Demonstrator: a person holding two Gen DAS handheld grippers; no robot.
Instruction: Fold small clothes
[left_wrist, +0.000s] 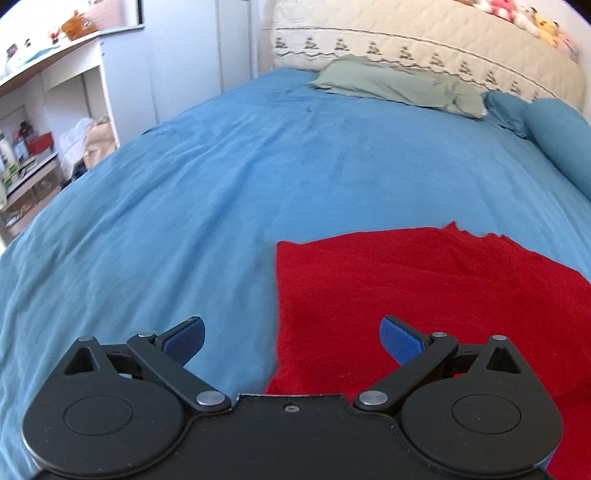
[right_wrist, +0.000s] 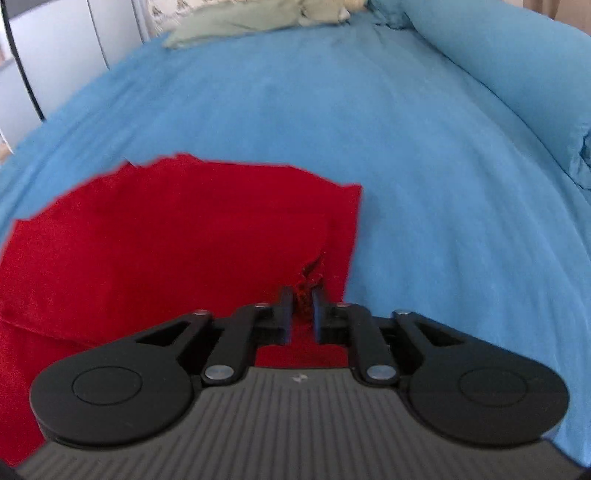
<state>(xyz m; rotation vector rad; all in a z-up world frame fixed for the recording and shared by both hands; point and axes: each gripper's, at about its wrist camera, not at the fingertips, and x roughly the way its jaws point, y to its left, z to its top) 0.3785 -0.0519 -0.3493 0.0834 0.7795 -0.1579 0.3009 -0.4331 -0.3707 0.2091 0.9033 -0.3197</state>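
Red garment (right_wrist: 166, 240) lies flat on the bed (right_wrist: 406, 147), right hand-held gripper (right_wrist: 303, 306) slightly parted around a pinched tuft near its right edge, left hand-held gripper (left_wrist: 291, 336) wide open, empty; release cleanly without dragging the fold.

Red cloth (left_wrist: 424, 295) lies partly folded, flat on the blue bedspread (left_wrist: 221, 184).

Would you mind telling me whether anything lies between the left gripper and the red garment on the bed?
Nothing visible does. The left gripper hangs open right over the left edge of the red garment, with only bare blue bedspread beside it.
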